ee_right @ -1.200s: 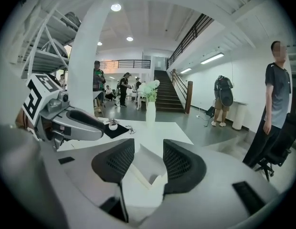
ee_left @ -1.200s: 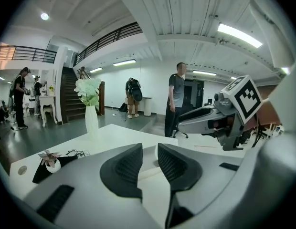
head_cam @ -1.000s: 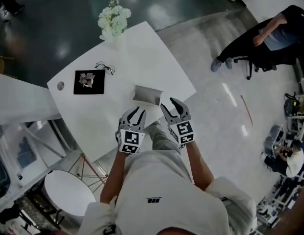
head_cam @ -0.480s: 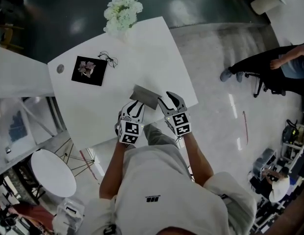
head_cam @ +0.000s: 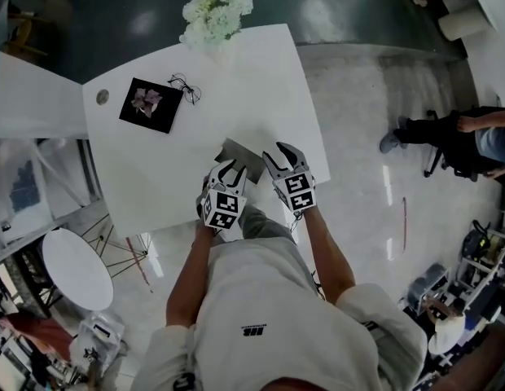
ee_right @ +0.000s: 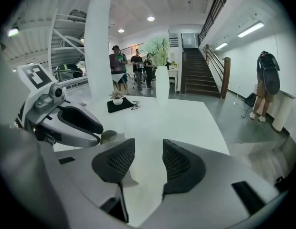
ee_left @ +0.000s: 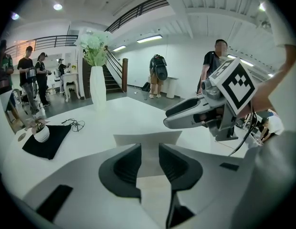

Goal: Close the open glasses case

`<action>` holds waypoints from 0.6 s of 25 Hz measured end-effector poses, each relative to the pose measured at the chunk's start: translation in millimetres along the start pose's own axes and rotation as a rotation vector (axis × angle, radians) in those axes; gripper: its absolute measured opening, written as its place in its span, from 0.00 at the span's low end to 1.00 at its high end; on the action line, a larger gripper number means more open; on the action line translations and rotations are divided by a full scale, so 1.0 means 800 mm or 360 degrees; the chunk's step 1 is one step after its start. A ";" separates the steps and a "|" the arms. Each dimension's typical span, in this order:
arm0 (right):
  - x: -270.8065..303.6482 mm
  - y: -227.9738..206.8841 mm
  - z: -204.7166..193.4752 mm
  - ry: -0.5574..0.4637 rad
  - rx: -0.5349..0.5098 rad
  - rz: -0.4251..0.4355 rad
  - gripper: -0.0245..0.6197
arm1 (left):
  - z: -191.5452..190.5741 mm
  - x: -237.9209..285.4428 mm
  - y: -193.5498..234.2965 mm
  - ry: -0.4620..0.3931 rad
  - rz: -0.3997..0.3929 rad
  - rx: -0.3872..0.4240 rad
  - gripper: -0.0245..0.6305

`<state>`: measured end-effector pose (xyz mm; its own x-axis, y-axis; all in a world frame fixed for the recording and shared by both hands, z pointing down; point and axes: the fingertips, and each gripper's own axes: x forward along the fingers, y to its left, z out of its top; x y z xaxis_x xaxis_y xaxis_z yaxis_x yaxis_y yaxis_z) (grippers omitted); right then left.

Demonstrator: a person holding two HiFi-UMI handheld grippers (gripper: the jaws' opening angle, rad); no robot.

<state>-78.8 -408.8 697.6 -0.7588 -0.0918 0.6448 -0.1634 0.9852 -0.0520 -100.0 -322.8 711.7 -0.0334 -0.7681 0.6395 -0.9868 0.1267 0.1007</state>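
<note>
The open glasses case [head_cam: 240, 154] lies near the front edge of the white table [head_cam: 261, 80], a pale grey box with its lid up. My left gripper [head_cam: 230, 168] is open at the case's near side, just short of it. My right gripper [head_cam: 278, 151] is open beside the case's right end. In the left gripper view the case [ee_left: 148, 138] shows straight ahead past the open jaws of the left gripper [ee_left: 149, 149], with the right gripper [ee_left: 198, 112] at its right. Nothing sits between the jaws of the right gripper [ee_right: 148, 144].
A black mat [head_cam: 151, 104] with a small pot, a pair of glasses [head_cam: 186, 89] and a vase of white flowers [head_cam: 217, 10] stand on the table's far side. A person [head_cam: 460, 133] sits to the right. A small round table [head_cam: 73, 267] is at lower left.
Both grippers have moved forward from the table's front edge up to the case. The head view has shifted, so the table sits more squarely in it.
</note>
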 end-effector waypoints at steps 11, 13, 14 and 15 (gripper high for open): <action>0.021 -0.009 -0.016 0.0071 0.0005 0.0058 0.32 | -0.006 0.040 -0.013 0.0065 -0.0026 -0.0005 0.24; 0.021 -0.006 -0.016 0.0072 0.0005 0.0064 0.32 | -0.005 0.042 -0.015 0.0060 -0.0032 -0.0007 0.24; 0.020 -0.005 -0.017 0.0072 0.0007 0.0066 0.32 | -0.003 0.042 -0.016 0.0056 -0.0035 -0.0009 0.24; 0.020 -0.003 -0.017 0.0073 0.0010 0.0069 0.32 | -0.002 0.042 -0.016 0.0052 -0.0037 -0.0010 0.24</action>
<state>-81.8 -410.6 718.2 -0.7356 -0.0425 0.6761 -0.1351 0.9872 -0.0850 -88.1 -349.2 733.3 -0.0050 -0.7501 0.6614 -0.9863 0.1128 0.1206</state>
